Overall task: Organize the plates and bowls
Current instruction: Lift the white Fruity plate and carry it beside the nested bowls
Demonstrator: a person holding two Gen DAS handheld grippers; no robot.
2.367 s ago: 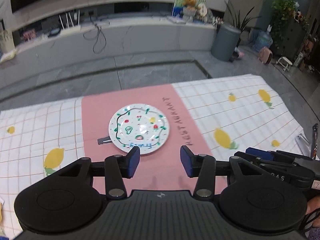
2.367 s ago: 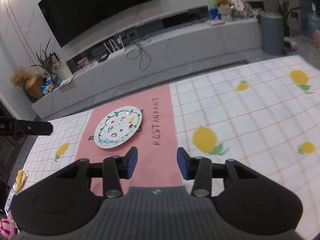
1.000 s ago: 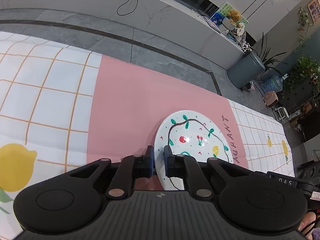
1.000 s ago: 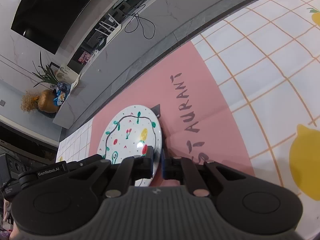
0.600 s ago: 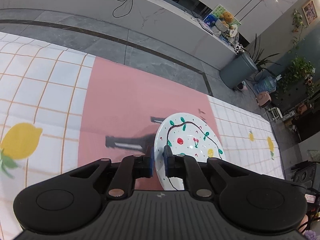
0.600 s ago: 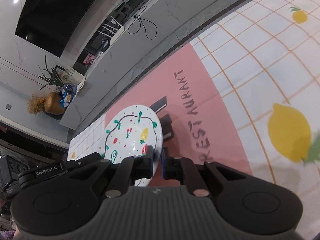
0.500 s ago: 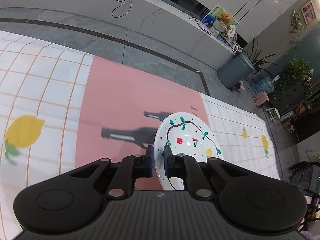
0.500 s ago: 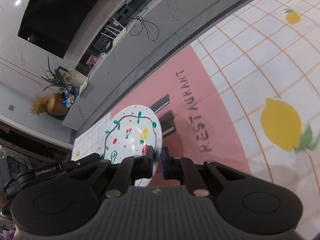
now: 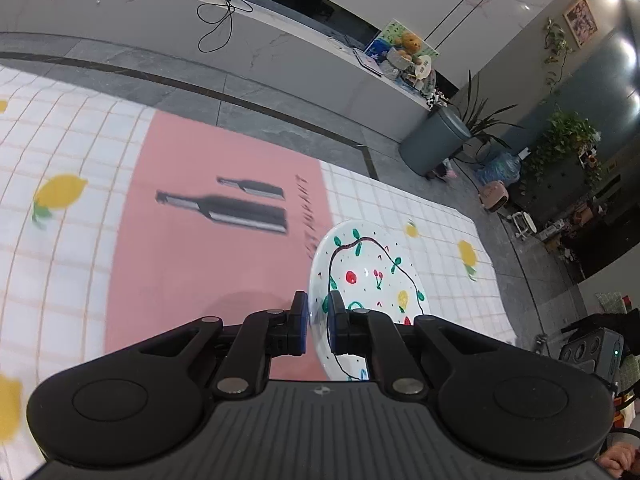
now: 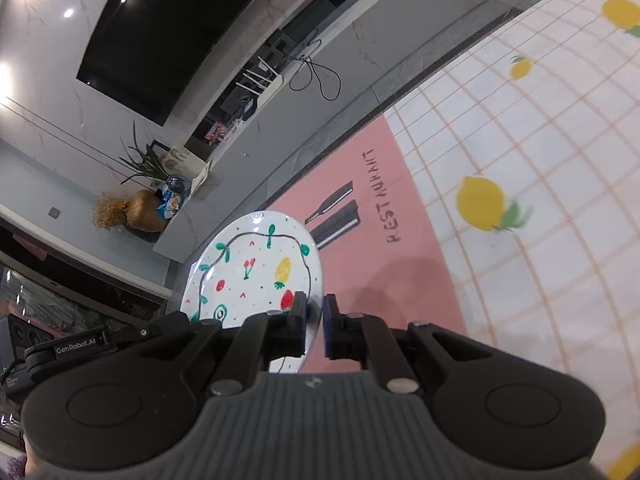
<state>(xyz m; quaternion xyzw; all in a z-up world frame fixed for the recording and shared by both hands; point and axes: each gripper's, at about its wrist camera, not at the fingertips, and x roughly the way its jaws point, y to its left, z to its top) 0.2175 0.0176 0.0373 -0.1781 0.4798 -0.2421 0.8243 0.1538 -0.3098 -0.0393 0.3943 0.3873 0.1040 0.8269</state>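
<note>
A white plate (image 9: 372,276) painted with fruit and a looping vine hangs in the air above the table. My left gripper (image 9: 318,322) is shut on its left rim. My right gripper (image 10: 314,322) is shut on the opposite rim of the same plate (image 10: 256,272). The other gripper shows at the edge of each view. The plate is lifted well off the pink placemat (image 9: 192,256), which lies on the checked lemon-print tablecloth (image 10: 540,208). No bowls are in view.
The placemat shows printed dark bottle shapes (image 9: 228,212) and the word RESTAURANT (image 10: 382,196). Beyond the table's far edge are grey floor, a long low cabinet (image 9: 200,36), a grey bin (image 9: 434,144), potted plants and a wall screen (image 10: 180,20).
Both grippers closed on the plate's opposite rims and lifted it off the placemat. It has risen and moved across the table, uncovering the printed bottles beneath.
</note>
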